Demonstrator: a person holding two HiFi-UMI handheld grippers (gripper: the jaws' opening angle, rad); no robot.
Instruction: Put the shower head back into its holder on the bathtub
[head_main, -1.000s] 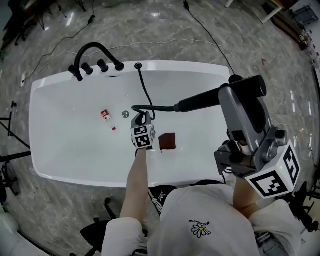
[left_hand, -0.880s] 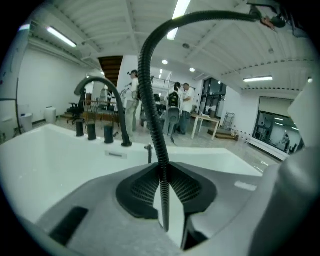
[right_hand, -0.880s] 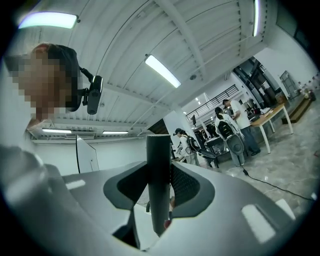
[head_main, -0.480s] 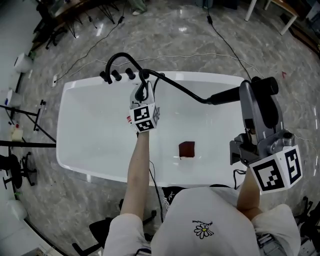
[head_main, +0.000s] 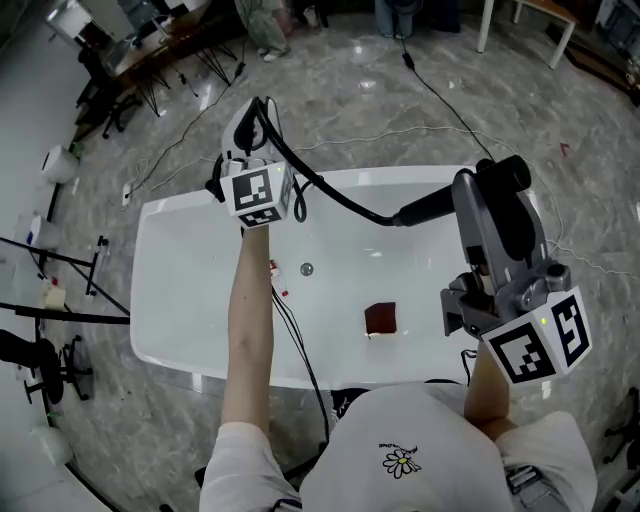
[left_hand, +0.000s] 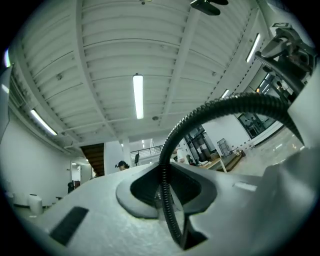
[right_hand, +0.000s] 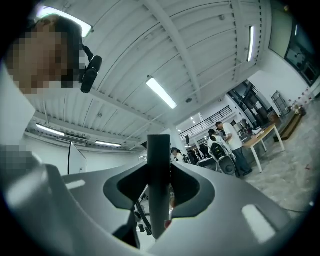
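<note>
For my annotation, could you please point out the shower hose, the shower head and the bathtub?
shower hose (head_main: 335, 198): head view, mid-curve
shower head (head_main: 425, 206): head view, black handle
bathtub (head_main: 190, 290): head view, bare floor

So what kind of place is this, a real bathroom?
Probably a lab or workshop hall, not a bathroom: the bathtub stands alone on a marble floor crossed by cables, with a work desk nearby.

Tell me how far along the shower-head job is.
Done: the shower head is up out of the bathtub, clamped in the right tool. In hand: the left tool grips the hose high over the tub's far rim. Left: seating the head in its holder, which I cannot pick out here.
</note>
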